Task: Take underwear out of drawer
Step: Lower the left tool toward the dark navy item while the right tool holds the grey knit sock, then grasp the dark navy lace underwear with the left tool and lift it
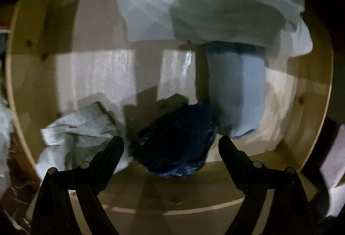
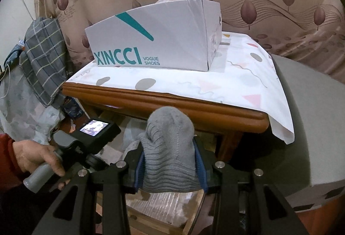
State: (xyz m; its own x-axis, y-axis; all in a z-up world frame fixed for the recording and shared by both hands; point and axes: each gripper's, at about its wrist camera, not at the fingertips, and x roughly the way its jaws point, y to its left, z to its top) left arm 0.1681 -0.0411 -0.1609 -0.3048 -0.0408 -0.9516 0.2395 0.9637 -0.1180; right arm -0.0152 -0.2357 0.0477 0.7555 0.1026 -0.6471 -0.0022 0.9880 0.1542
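The left gripper (image 1: 171,142) is hanging open over the dark blue garment (image 1: 176,144) in the drawer (image 1: 172,191); it should be closing deep around the bundle. The right gripper (image 2: 170,161) is clamping a grey knitted piece (image 2: 170,148).

Crowded front, bare middle in the drawer (image 1: 301,88)

A dark blue bundle (image 1: 176,144) and white cloth (image 1: 79,129) block its near edge; a pale heap (image 1: 204,2) fills the far corner, its lined middle (image 1: 97,75) lying bare.
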